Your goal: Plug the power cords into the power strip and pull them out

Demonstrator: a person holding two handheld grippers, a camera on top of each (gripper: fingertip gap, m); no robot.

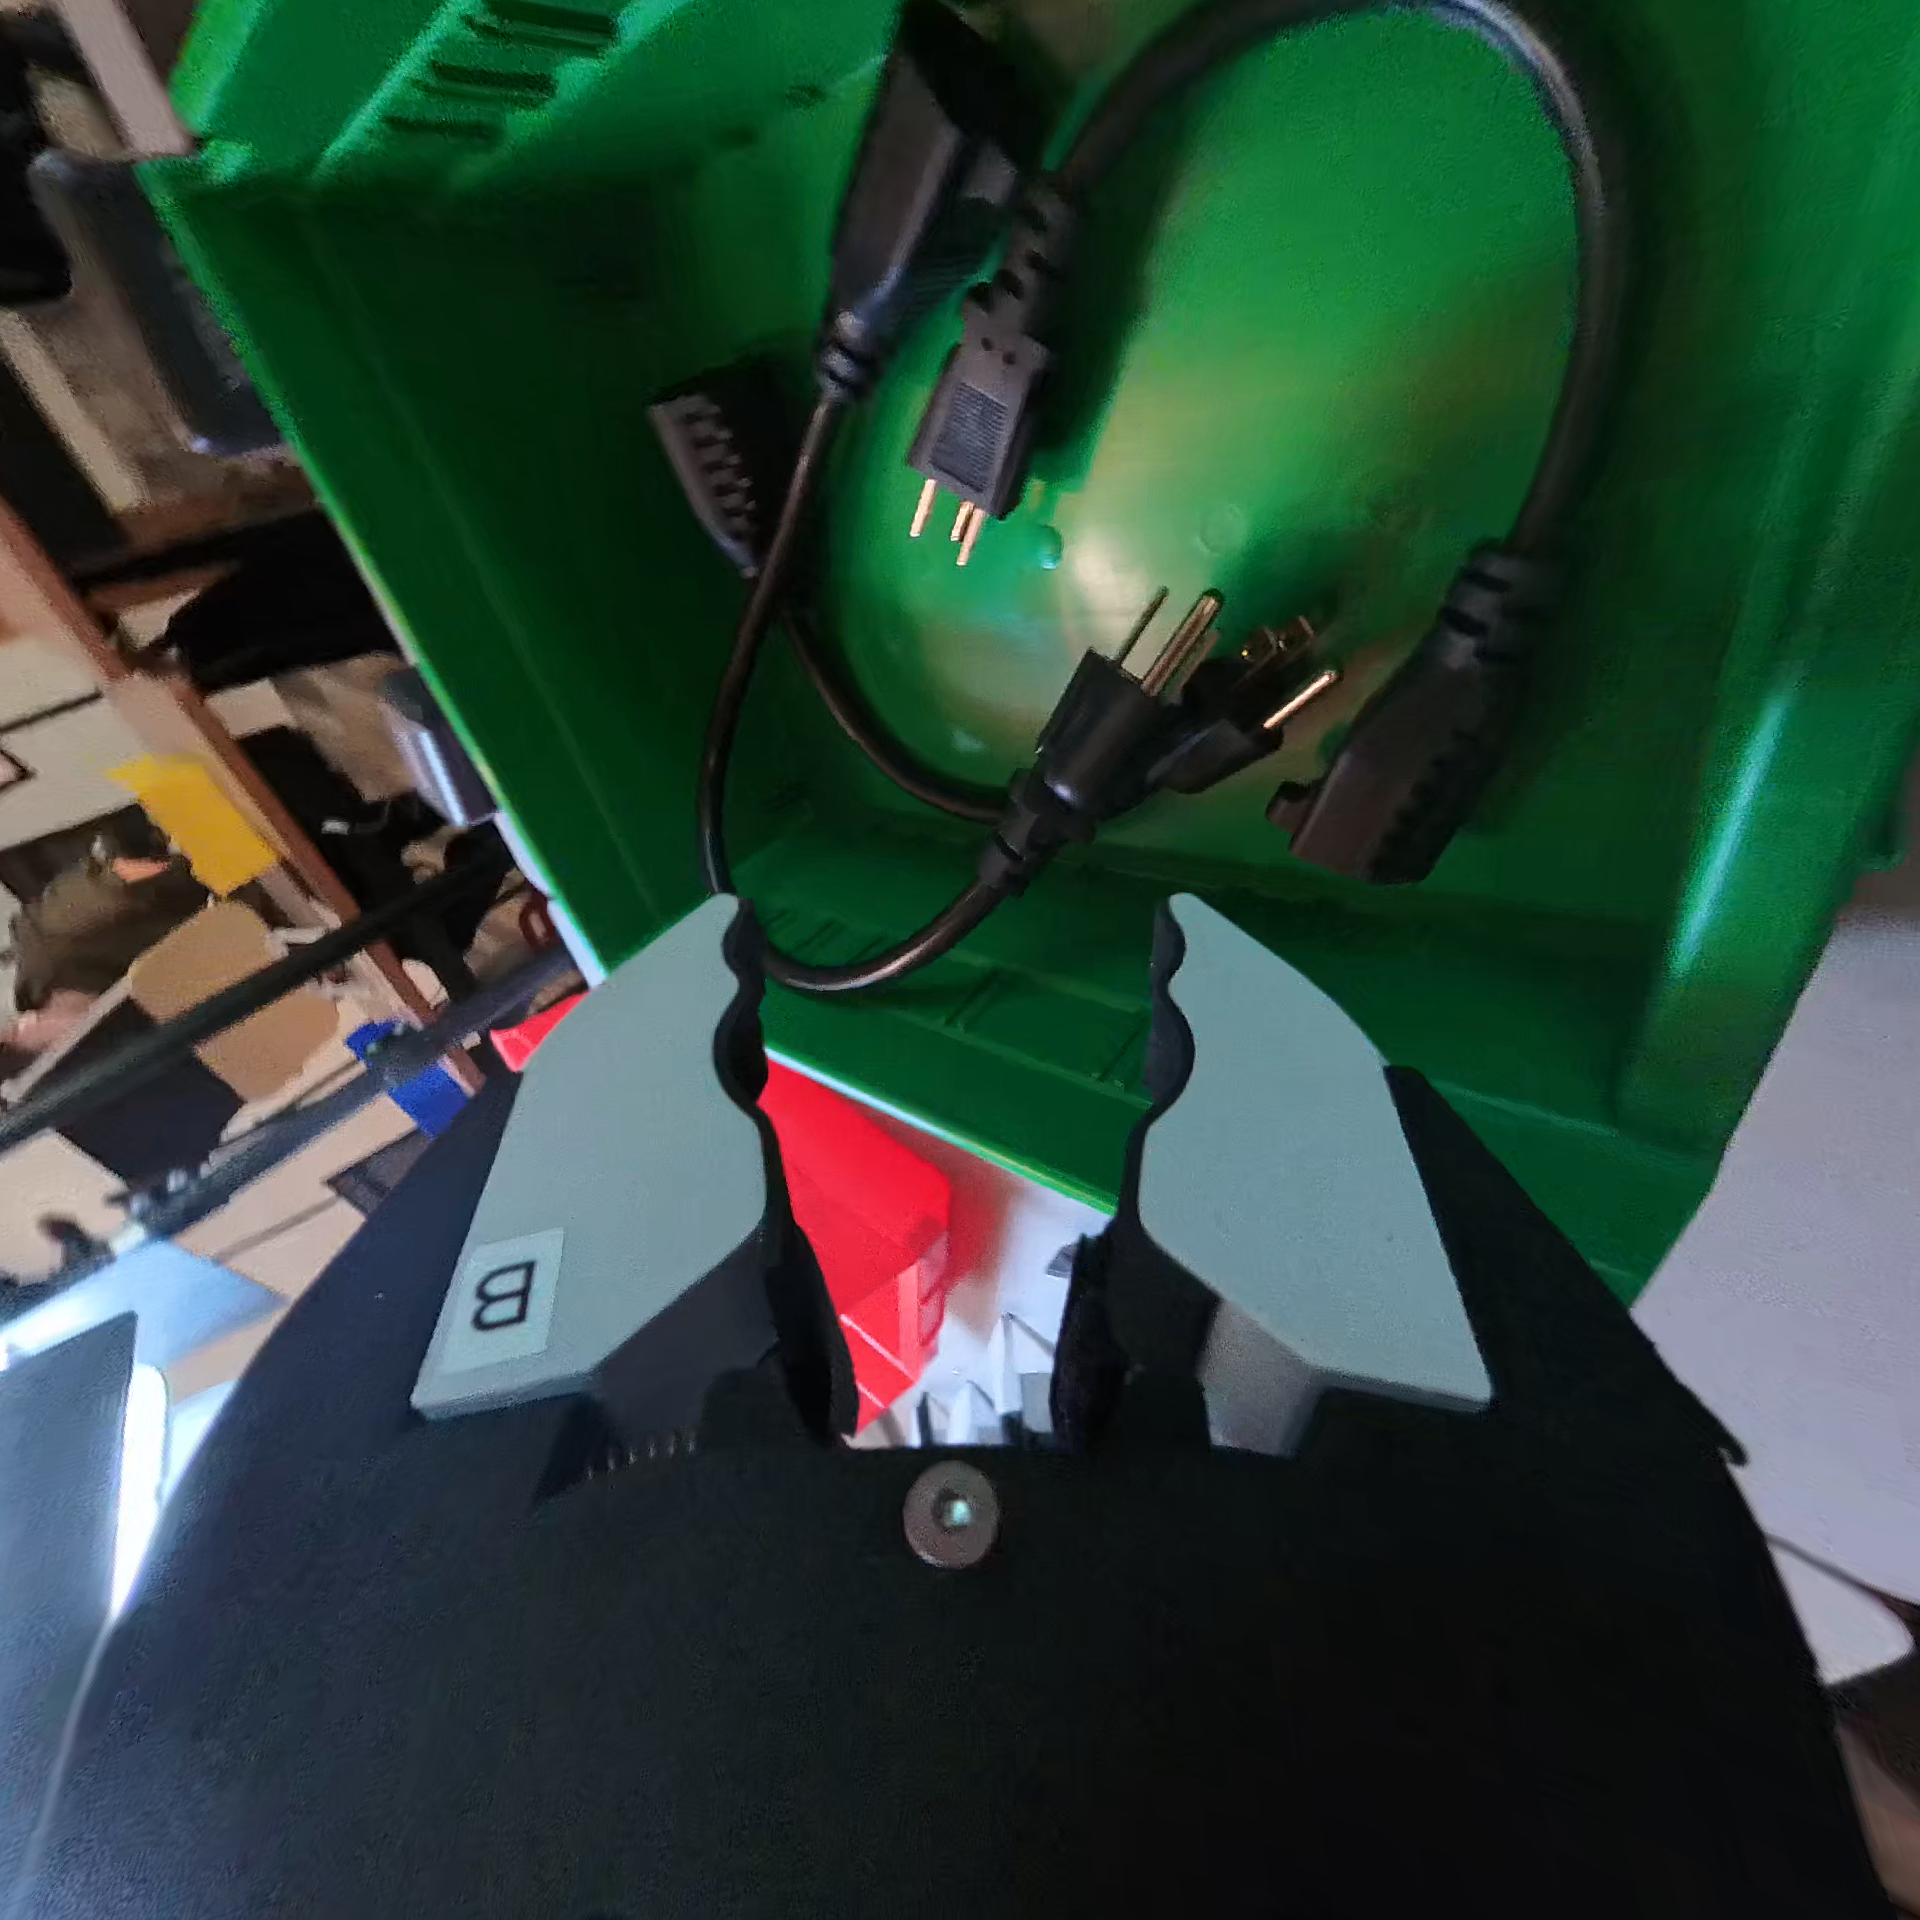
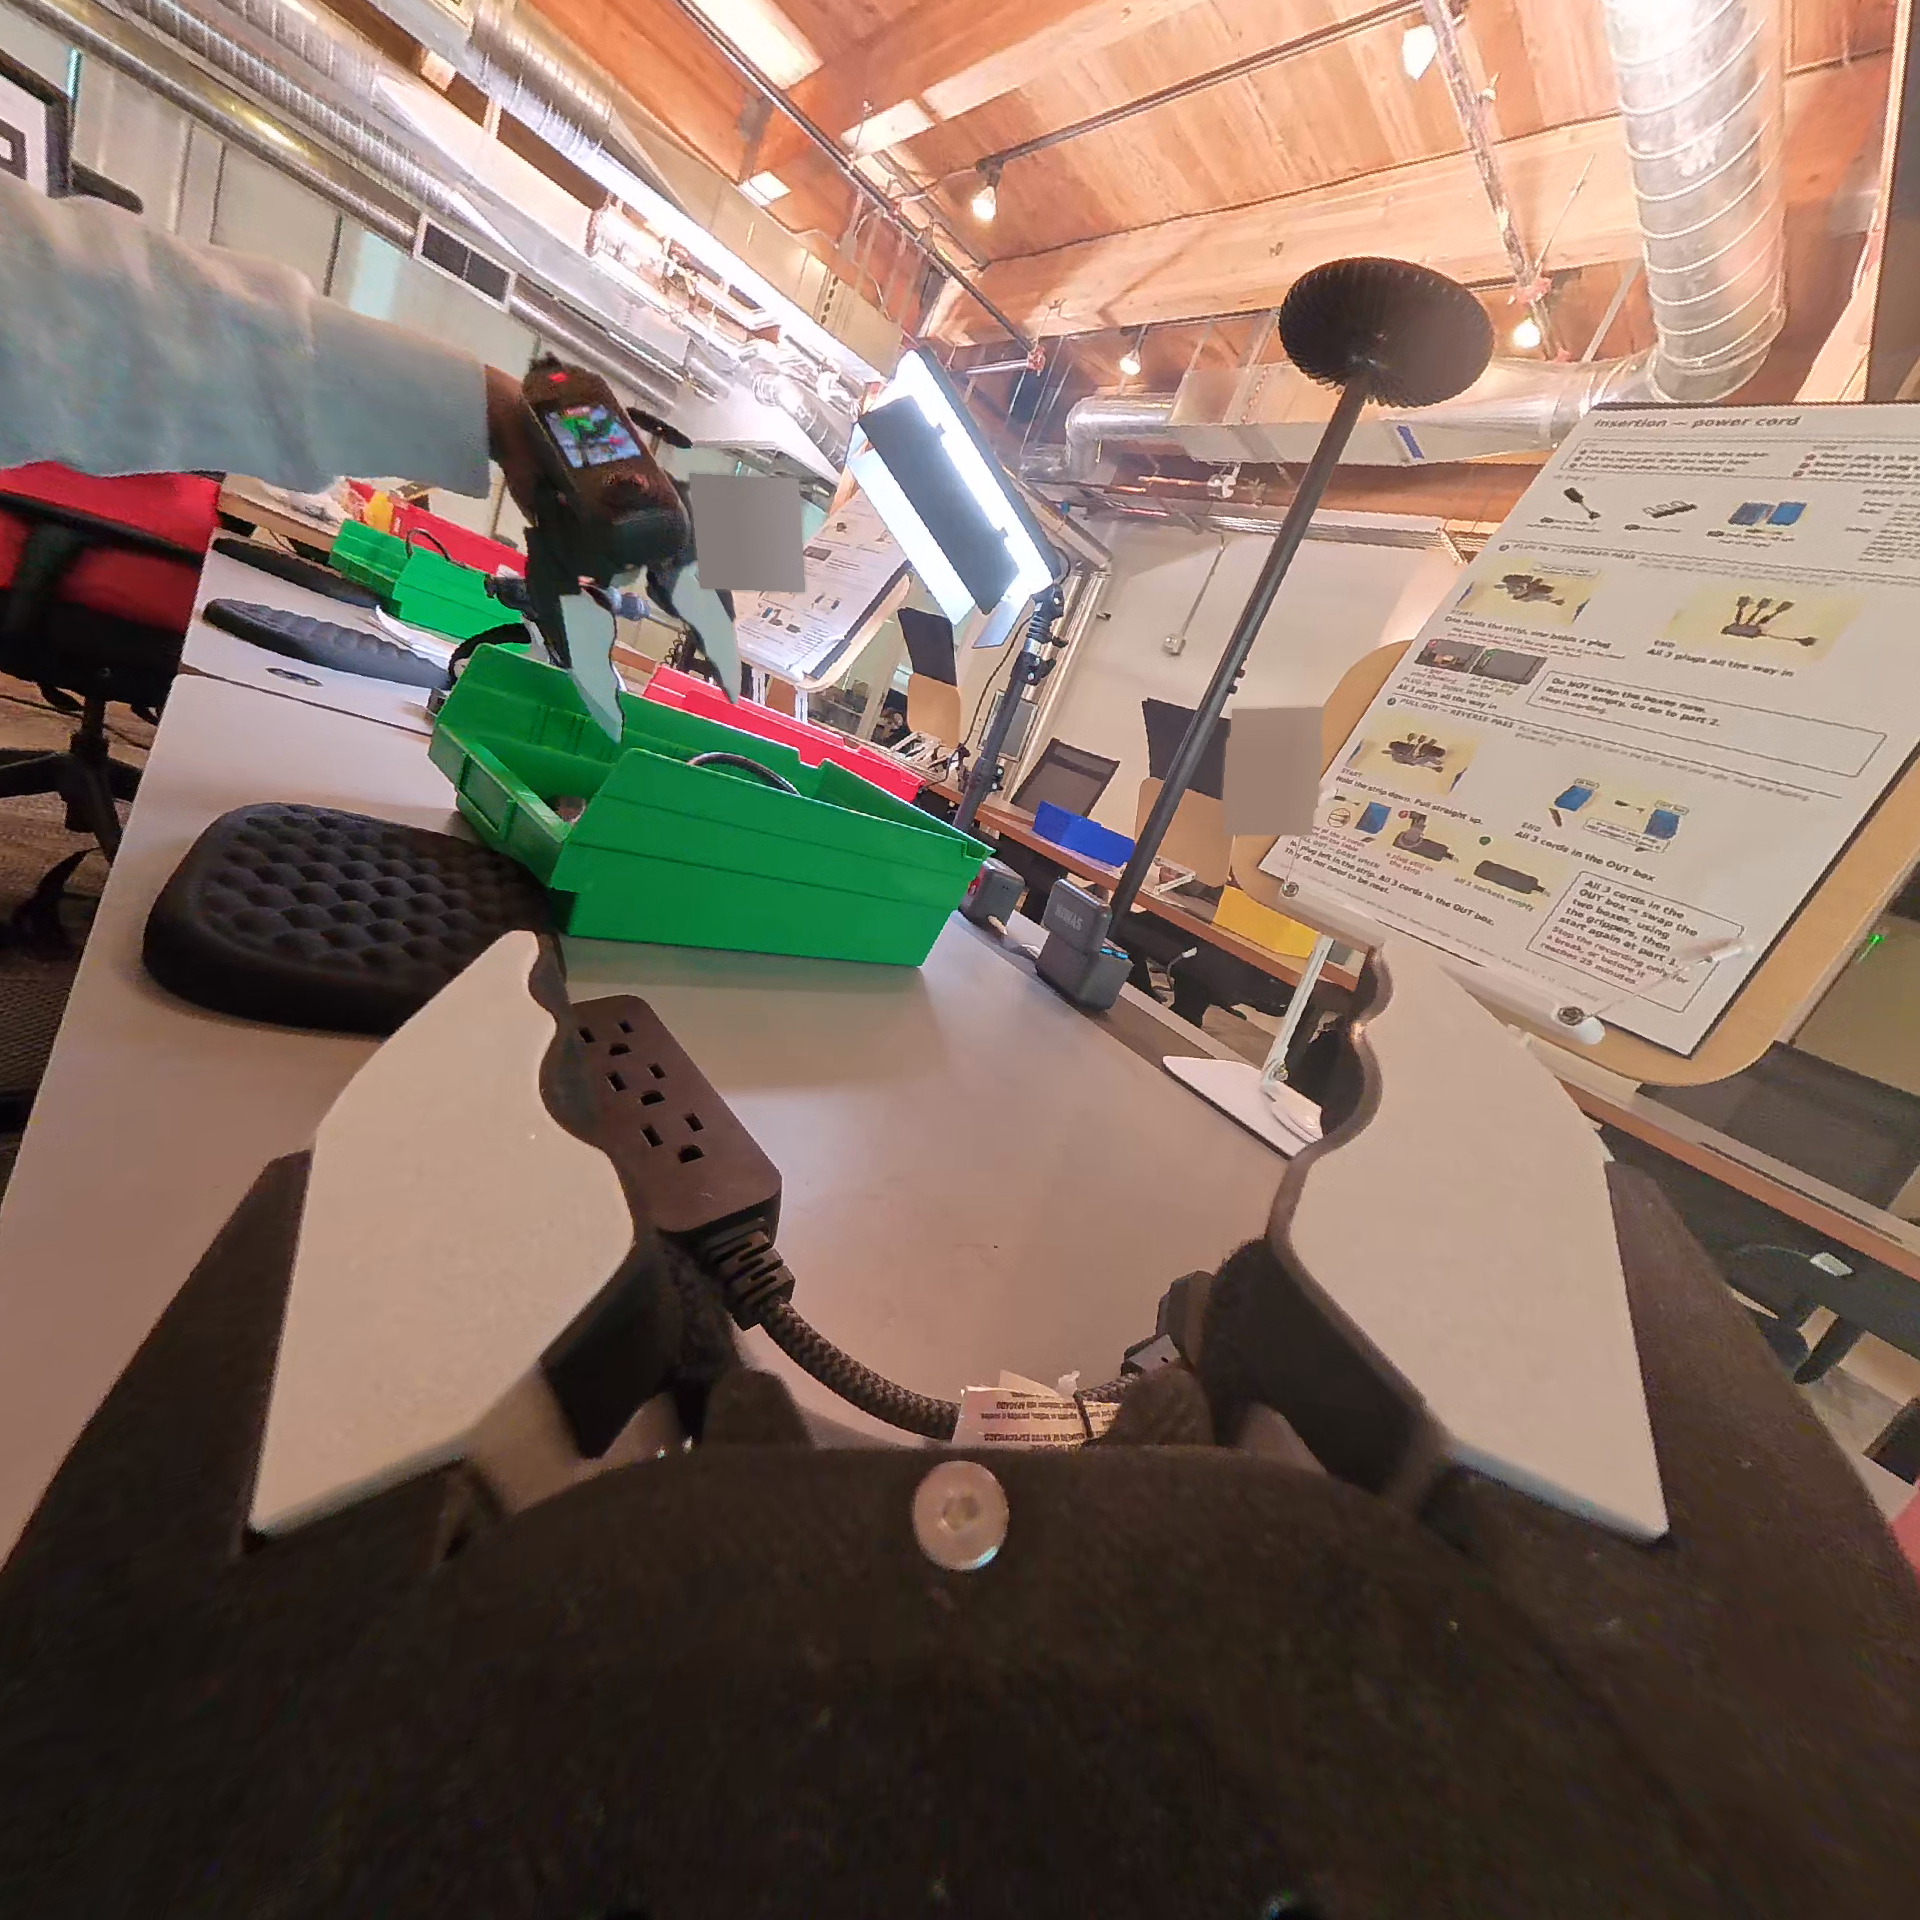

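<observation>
The left gripper hangs spread and empty above black power cords in the green bin. The right gripper, spread wide, straddles the 3-outlet power strip without gripping it.

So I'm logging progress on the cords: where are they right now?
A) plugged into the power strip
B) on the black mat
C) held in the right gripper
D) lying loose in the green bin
D: the power cords lie in the green bin, prongs bare; the power strip sockets are empty.
</observation>
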